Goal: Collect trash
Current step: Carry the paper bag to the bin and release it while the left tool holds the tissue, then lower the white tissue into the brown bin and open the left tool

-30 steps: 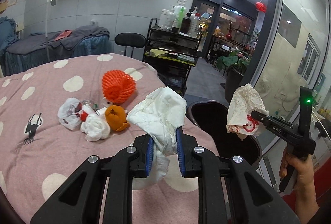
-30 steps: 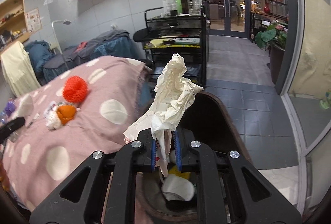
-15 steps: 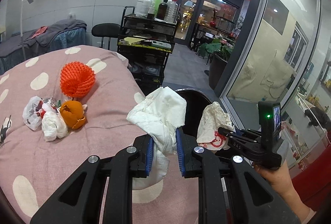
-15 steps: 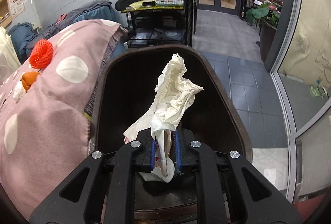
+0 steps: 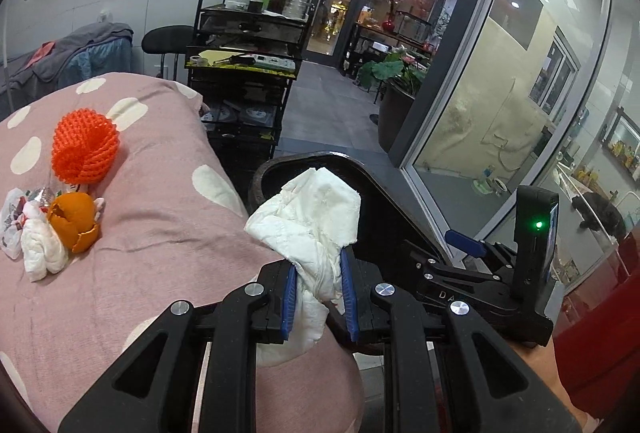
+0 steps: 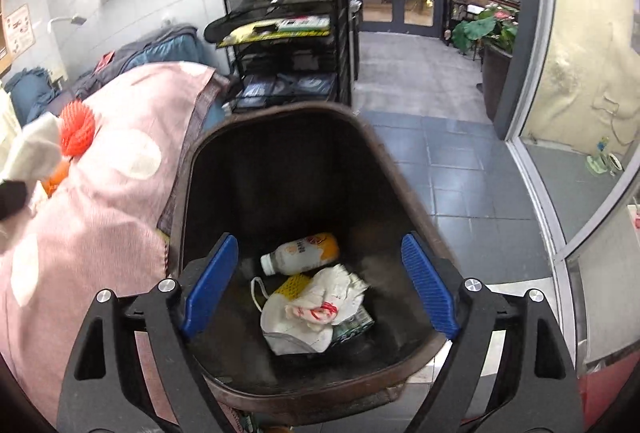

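Directly below my right gripper [image 6: 320, 285], inside the dark brown bin [image 6: 400, 169], lies the crumpled paper wrapper [image 6: 320, 309] with its red print, resting on the heap at the bottom. The right jaws have just been swinging apart and now stand wide, with nothing between the blue pads [image 6: 210, 285]; the wrapper sits lower down, in the gap as I see it but well clear of both pads. Just beyond it, farther from the gripper, a white and orange bottle [image 6: 300, 255] lies on its side, and a white mask [image 6: 288, 333] sits under the wrapper on the near side. My left gripper [image 5: 318, 293] is clamped narrow on a wad of white tissue [image 5: 316, 217], the pads pressing its lower part while the bulk of it billows up and forward past the fingertips. That tissue hangs over the near rim of the bin [image 5: 280, 169], just right of the edge of the pink polka-dot blanket [image 5: 160, 233]. Off to the left of the left gripper, well apart from it, the remaining trash rests on the blanket: an orange foam net [image 5: 84, 149], an orange peel [image 5: 76, 221] in front of it, a balled white tissue [image 5: 40, 253] touching the peel, and a small plastic bag [image 5: 12, 221] at the far left. To the right of the left gripper, the right gripper's body [image 5: 492, 277] sits close beside it, reaching over the bin.
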Demonstrator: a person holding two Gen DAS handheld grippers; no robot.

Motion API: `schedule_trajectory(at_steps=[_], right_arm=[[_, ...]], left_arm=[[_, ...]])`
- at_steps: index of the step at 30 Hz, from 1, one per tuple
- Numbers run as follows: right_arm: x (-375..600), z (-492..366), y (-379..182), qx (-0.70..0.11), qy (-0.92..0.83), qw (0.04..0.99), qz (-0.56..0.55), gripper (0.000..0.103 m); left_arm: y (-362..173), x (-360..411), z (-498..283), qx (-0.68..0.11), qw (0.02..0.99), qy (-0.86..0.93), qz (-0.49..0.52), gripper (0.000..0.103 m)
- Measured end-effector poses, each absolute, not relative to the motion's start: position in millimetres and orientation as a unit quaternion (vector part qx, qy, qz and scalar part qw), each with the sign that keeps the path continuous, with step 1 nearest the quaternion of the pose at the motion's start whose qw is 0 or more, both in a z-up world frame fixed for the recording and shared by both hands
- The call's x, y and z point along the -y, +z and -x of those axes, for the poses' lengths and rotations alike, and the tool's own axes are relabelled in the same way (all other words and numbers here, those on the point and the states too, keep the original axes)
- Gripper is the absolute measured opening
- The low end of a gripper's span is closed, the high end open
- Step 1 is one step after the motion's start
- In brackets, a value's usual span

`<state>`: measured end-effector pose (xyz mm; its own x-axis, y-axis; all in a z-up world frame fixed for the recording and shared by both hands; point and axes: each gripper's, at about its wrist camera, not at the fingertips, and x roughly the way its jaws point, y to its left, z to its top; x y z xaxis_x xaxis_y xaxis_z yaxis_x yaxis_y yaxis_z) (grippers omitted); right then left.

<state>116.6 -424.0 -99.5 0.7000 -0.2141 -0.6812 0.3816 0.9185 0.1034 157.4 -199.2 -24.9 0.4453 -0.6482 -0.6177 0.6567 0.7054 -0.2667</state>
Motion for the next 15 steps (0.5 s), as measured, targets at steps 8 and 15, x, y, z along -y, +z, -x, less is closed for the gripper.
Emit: schedule_trajectory(at_steps=[8, 15], right_arm=[[446.9, -93.6, -81.3, -0.324, -0.215, 0.913, -0.123, 0.088], [475.7, -74.8, -77.2, -0.315, -0.247, 0.905, -0.143, 0.088]], left_arm=[[-38.5, 241.5, -160.5, -0.389, 0.825, -0.41, -0.016, 0.019], [-54.9, 269.5, -169.6, -0.412, 0.815, -0.405, -0.035, 0.019]])
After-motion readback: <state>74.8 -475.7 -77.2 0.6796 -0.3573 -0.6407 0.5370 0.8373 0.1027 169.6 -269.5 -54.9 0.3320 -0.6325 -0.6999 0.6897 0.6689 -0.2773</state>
